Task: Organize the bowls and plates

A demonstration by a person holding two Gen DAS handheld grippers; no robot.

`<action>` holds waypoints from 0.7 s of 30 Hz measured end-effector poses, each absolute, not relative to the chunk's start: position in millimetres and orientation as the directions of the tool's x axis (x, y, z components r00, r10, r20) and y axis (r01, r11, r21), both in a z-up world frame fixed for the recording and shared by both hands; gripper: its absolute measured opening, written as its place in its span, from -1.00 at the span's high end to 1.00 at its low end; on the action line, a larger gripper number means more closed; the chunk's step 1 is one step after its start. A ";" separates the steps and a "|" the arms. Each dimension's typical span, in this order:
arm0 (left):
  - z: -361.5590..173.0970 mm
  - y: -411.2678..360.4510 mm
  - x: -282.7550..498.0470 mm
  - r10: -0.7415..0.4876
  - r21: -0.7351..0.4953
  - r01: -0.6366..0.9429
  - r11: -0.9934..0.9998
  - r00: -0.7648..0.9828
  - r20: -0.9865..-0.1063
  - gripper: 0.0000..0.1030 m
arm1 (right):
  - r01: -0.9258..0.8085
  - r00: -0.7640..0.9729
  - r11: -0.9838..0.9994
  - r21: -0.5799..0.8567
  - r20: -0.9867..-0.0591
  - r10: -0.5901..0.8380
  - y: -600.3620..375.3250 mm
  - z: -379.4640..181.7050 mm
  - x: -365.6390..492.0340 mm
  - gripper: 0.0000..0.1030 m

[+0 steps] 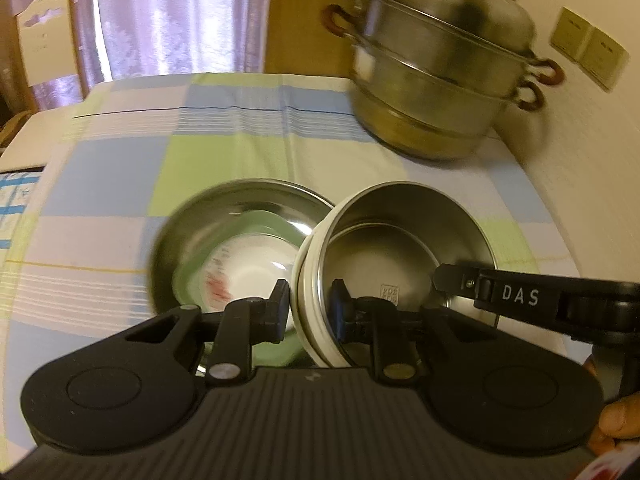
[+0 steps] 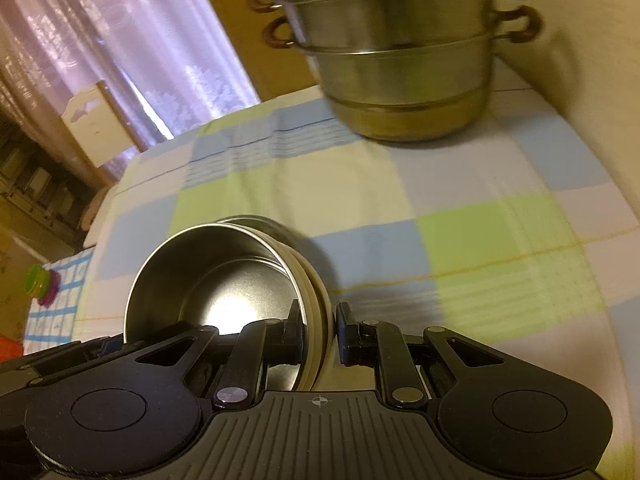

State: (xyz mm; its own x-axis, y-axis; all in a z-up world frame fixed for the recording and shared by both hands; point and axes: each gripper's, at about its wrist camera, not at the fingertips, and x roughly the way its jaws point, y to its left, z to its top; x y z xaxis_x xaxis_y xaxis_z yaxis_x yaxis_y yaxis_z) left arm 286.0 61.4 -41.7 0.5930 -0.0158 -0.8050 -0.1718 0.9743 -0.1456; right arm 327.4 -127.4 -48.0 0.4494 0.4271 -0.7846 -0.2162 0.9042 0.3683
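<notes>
Checked cloth [image 1: 248,128] of pale blue, light green and white. Silver steamer [image 1: 444,76] with brown handles at far right. Near, a silver bowl [image 1: 404,248] banded cream outside; left, a green-rimmed white bowl [image 1: 248,268]. Black grippers [image 1: 310,312].

dim, blurred; backlit curtain [image 1: 160,16]
</notes>
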 end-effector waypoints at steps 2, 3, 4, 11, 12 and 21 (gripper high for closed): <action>-41.8 73.5 289.8 -0.005 -0.142 -0.186 0.972 0.592 -0.806 0.63 | -0.227 0.440 0.900 0.373 -0.785 0.436 -114.8 -48.2 332.9 0.68; -41.3 78.4 291.4 -0.001 -0.142 -0.192 0.971 0.590 -0.807 0.63 | -0.234 0.436 0.898 0.373 -0.785 0.440 -107.3 -48.0 336.2 0.68; -41.1 85.0 294.0 0.003 -0.142 -0.200 0.969 0.588 -0.809 0.63 | -0.237 0.432 0.897 0.374 -0.786 0.442 -102.1 -47.9 339.2 0.68; -44.0 117.3 310.9 0.011 -0.146 -0.229 0.962 0.569 -0.822 0.63 | -0.256 0.403 0.894 0.368 -0.800 0.444 -66.5 -50.3 359.8 0.68; -44.6 120.8 312.2 0.011 -0.147 -0.233 0.961 0.566 -0.825 0.63 | -0.255 0.398 0.894 0.368 -0.803 0.444 -62.8 -51.4 362.4 0.68; -63.0 137.0 317.5 0.000 -0.164 -0.268 0.949 0.522 -0.853 0.63 | -0.248 0.363 0.903 0.351 -0.830 0.423 -44.6 -67.8 369.6 0.68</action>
